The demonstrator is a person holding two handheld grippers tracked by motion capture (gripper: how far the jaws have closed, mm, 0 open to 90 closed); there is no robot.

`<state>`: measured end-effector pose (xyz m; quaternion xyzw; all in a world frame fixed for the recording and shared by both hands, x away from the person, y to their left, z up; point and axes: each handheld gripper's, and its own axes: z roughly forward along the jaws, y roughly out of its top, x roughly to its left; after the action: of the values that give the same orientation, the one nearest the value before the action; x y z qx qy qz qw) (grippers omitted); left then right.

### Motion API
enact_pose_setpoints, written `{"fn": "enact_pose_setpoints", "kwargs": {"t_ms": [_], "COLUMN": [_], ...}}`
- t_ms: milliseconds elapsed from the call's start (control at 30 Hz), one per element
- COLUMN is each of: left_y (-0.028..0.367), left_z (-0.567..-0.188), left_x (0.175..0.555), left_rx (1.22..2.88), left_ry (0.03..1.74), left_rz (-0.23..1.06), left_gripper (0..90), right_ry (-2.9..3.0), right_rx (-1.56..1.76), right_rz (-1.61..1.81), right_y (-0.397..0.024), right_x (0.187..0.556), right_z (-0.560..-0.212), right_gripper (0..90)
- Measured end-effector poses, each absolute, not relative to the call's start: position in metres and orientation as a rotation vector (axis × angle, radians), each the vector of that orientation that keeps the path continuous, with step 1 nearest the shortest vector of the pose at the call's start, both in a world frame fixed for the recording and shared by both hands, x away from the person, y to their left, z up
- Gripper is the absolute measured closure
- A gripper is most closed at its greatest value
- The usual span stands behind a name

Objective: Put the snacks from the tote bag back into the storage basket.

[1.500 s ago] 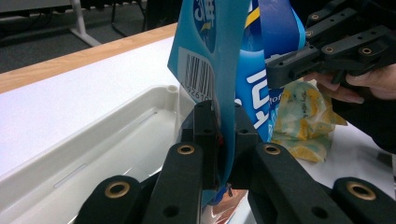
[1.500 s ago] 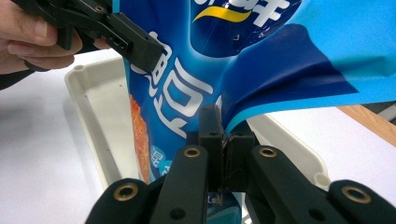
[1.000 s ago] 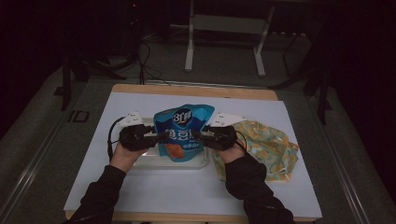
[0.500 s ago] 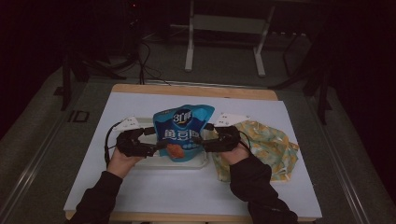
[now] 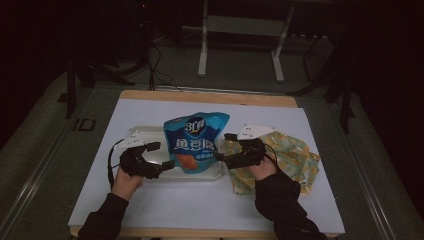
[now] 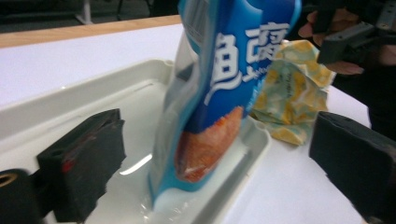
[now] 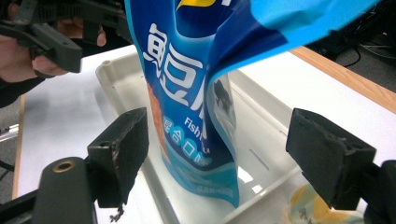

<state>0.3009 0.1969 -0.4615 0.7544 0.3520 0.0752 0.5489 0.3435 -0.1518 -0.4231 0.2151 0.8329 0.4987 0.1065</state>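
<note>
1. From above, a blue snack bag (image 5: 196, 142) stands upright in a shallow white tray (image 5: 134, 137) on a white sheet (image 5: 200, 210) covering the table. The left gripper (image 5: 162, 155) sits just to the bag's left, over the tray, and the right gripper (image 5: 222, 147) just to its right. Both have just been opening, and their jaws stand spread and clear of the bag. A crumpled yellow patterned bag (image 5: 295, 160) lies beside the tray, under the right hand (image 5: 262, 167).

2. In the left gripper view, the bag (image 6: 224, 93) rises between the two black jaws with a gap on each side, its foot resting in the tray (image 6: 84, 93). The yellow bag (image 6: 294, 93) lies beyond, touching the tray's far edge.

3. In the right gripper view, the bag (image 7: 196, 93) again stands free between wide jaws, neither pad pressing it. The tray (image 7: 261, 154) runs beneath, and the other gripper (image 7: 56, 35) hangs at the upper left.
</note>
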Motion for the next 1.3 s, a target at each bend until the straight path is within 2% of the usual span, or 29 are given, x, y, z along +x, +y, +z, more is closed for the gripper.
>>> {"fn": "enact_pose_setpoints", "kwargs": {"t_ms": [300, 467, 800, 1300], "left_y": [0.195, 0.187, 0.171, 0.138], "left_z": [-0.471, -0.475, -0.483, -0.481], "left_x": [0.285, 0.273, 0.255, 0.247], "left_rx": [1.73, 1.755, 1.793, 1.822], "left_ry": [0.839, 0.821, 0.774, 0.678], "left_rz": [0.187, 0.226, 0.196, 0.116], "left_gripper": [1.3, 1.4, 1.4, 1.4], "right_ry": [2.409, 2.369, 2.329, 2.283], "right_rx": [0.637, 0.654, 0.67, 0.715], "right_rz": [1.457, 1.488, 1.474, 1.472], "right_y": [-0.172, -0.186, -0.208, -0.245], "right_x": [0.333, 0.328, 0.317, 0.293], "right_z": [-0.424, -0.427, -0.43, -0.435], "right_gripper": [16.3, 15.1, 14.0, 14.1]}}
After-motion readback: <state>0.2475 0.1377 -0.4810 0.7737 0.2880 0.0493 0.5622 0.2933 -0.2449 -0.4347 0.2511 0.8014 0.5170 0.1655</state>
